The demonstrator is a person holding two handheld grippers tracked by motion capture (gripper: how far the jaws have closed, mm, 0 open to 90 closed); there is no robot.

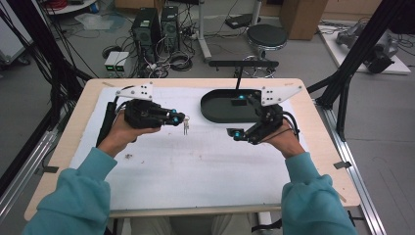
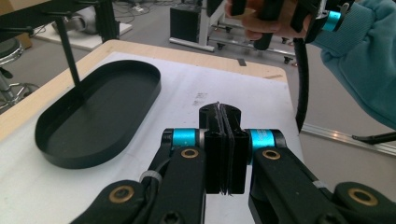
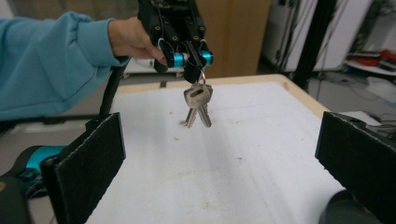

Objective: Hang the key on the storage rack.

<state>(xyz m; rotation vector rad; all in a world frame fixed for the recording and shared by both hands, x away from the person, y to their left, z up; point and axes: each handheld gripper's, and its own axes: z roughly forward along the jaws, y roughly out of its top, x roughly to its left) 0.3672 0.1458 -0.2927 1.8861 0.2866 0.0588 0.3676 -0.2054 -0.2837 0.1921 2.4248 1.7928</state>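
Left claw (image 3: pixel 189 63) pinches a bunch of keys (image 3: pixel 197 103) above mid-bench, right claw (image 1: pixel 238 133) gapes empty; next, probably carry them to the far-edge tray (image 1: pixel 215 111).

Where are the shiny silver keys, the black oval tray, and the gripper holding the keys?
silver metal keys (image 3: pixel 198 105), right gripper view, on the key heads.
black oval tray (image 2: pixel 100 109), left gripper view, on its floor.
left gripper (image 3: pixel 192 70), right gripper view, at its fingertips.

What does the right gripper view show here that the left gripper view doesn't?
Right gripper view: the keys hang off the white mat from the left gripper, shut on their ring; its own jaws stand wide open.

Left gripper view: the black oval tray, with nothing in it, and pads pressed together.

Both: the white mat and teal sleeves.
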